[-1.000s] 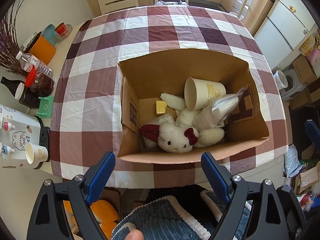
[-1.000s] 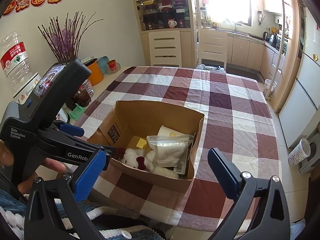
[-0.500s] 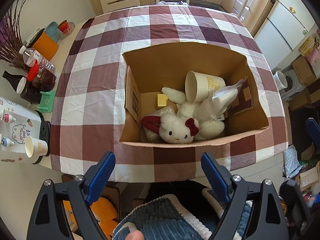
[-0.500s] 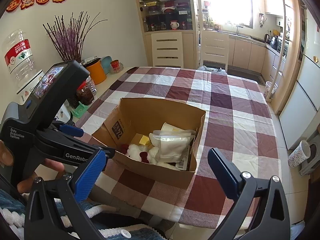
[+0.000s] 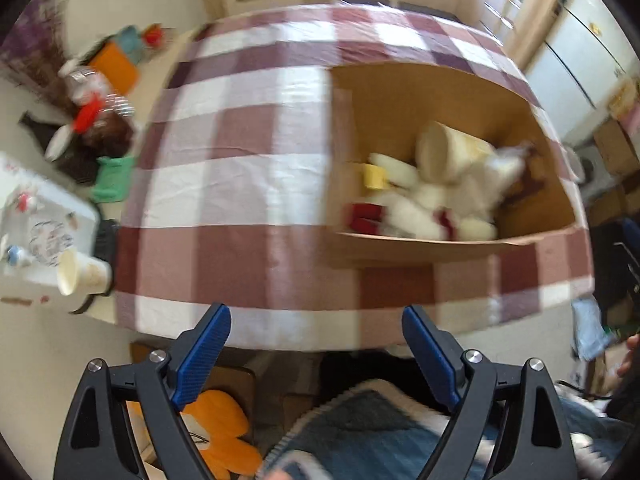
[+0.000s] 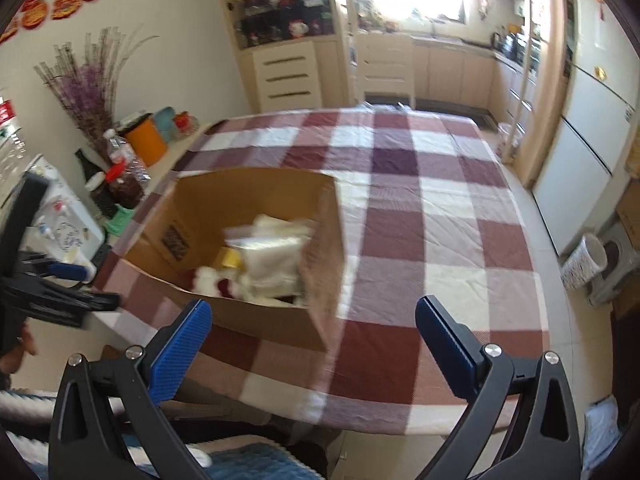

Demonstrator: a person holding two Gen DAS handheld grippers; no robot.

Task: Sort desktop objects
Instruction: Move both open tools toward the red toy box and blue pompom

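Note:
An open cardboard box stands on the checked tablecloth near the table's front edge. In it lie a white plush toy, a paper cup on its side, a yellow block and a clear plastic bag. The box also shows in the right wrist view. My left gripper is open and empty, below the table's front edge, left of the box. My right gripper is open and empty, in front of the box's right corner. Both views are blurred.
A side counter on the left holds bottles, an orange container, a green holder and a paper cup. An orange cushion lies under the table. Chairs stand at the far end; a fridge is at the right.
Both grippers have swung away to the left and right, so the box sits right in the left view and left in the right view. Both stay open and empty.

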